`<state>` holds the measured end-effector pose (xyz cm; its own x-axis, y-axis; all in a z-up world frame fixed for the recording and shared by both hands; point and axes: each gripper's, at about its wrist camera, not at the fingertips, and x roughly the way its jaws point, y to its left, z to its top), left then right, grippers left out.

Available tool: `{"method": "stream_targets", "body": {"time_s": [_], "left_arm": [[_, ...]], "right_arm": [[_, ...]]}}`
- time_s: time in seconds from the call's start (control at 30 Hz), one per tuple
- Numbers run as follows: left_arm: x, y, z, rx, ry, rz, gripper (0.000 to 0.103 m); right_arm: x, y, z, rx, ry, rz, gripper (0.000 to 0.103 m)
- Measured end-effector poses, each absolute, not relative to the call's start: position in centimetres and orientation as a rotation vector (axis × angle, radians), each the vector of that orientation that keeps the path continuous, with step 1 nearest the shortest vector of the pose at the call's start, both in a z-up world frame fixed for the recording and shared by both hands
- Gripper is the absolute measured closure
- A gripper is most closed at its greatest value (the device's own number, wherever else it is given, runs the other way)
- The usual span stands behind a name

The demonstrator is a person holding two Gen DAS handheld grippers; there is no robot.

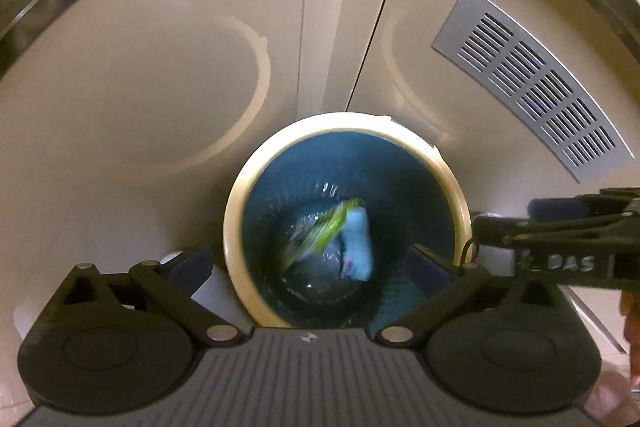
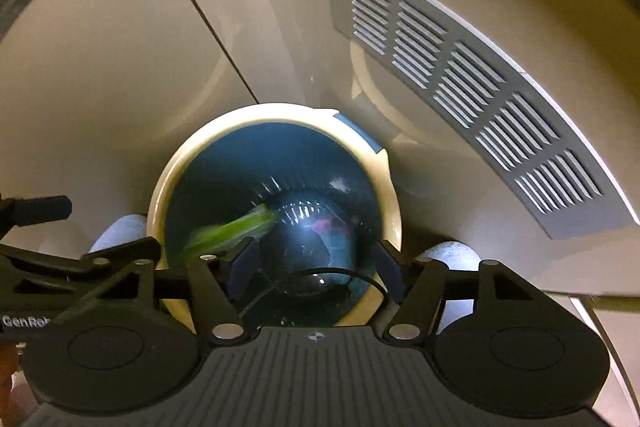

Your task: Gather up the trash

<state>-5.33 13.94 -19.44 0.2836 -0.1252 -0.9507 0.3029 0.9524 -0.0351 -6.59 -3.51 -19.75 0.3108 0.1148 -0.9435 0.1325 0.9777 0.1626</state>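
A round bin with a cream rim and a dark blue inside stands on the floor straight below both grippers. A blurred green and white wrapper and a light blue piece are inside it, apart from any finger. My left gripper hangs over the bin's mouth, open, with nothing between its pads. In the right wrist view the same bin's rim shows, with the green wrapper blurred inside it by the left wall. My right gripper is open over the bin and holds nothing.
Beige cabinet doors rise right behind the bin, with a grey vent grille at the right. The right gripper's body is close beside my left one. Pale rounded shapes lie on the floor on both sides of the bin.
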Motion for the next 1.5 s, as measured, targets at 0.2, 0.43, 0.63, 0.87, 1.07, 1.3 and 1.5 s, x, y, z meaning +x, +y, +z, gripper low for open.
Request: {"method": "stream_targets", "body": {"time_s": [0.2, 0.43, 0.63, 0.87, 1.07, 1.3, 1.5], "left_arm": [[-9.9, 15.5, -16.4, 0.167, 1.213, -0.287, 0.000], [-12.2, 16.2, -14.2, 0.207, 1.140, -0.252, 0.000], [-13.4, 15.5, -12.9, 0.266, 1.086, -0.277, 0.000], [-14.2, 15.4, -11.7, 0.267, 1.048, -0.264, 0.000], [-14.2, 15.4, -11.8, 0.265, 1.037, -0.265, 0.000], [-14.0, 15.4, -12.0, 0.264, 1.038, -0.263, 0.000], [-14.0, 15.3, -12.1, 0.267, 1.040, -0.265, 0.000]], "right_arm": [[-11.2, -2.8, -15.9, 0.141, 1.173, 0.046, 0.028], [-15.4, -1.3, -12.1, -0.001, 1.017, 0.053, 0.020], [-16.5, -1.1, -11.3, -0.047, 0.973, 0.078, 0.019], [-17.2, -0.6, -11.1, -0.051, 0.950, 0.064, 0.019], [-17.4, -0.3, -11.2, -0.056, 0.944, 0.058, 0.019], [-17.3, -0.4, -11.4, -0.056, 0.949, 0.058, 0.019], [-17.2, -0.4, -11.5, -0.056, 0.949, 0.059, 0.018]]}}
